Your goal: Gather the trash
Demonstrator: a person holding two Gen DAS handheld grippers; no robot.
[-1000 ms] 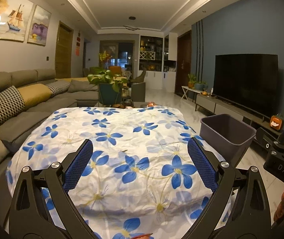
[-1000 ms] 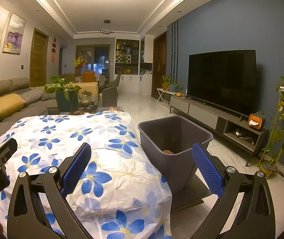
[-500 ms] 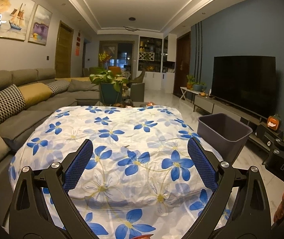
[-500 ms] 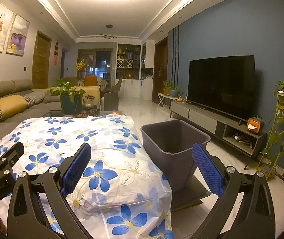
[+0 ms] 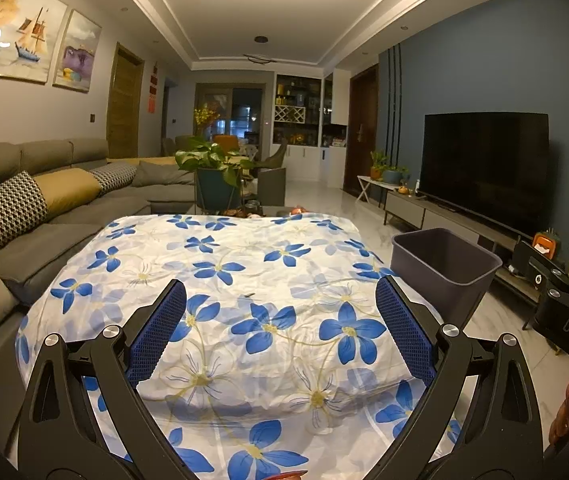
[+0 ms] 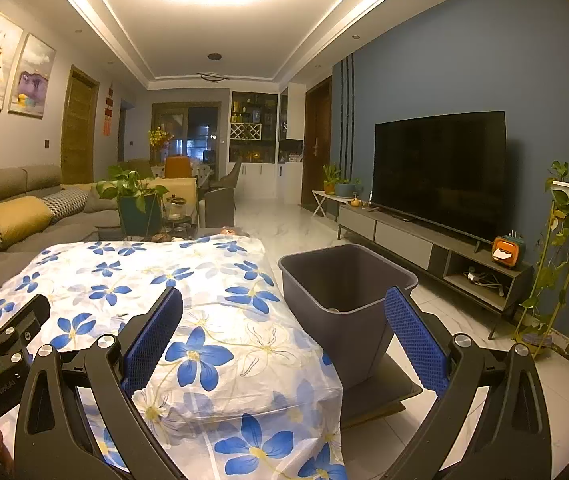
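A grey bin (image 5: 446, 268) (image 6: 348, 292) stands on the floor at the right side of a table under a white cloth with blue flowers (image 5: 244, 280) (image 6: 164, 292). A tiny dark scrap (image 5: 250, 294) (image 6: 123, 315) lies on the cloth. My left gripper (image 5: 280, 300) hangs open over the near part of the table, empty. My right gripper (image 6: 284, 308) hangs open above the table's right edge and the bin, empty. Something small and pale shows low inside the bin; I cannot tell what it is.
A grey sofa with cushions (image 5: 24, 208) runs along the left. A potted plant (image 5: 214, 176) stands beyond the table's far end. A television on a low cabinet (image 6: 440, 172) lines the right wall, with a tall plant stand (image 6: 564, 240) near it. White tiled floor (image 6: 284, 228) stretches beyond the bin.
Both grippers have pulled back and risen a little, so the table and bin look farther away. Both stay open and empty.
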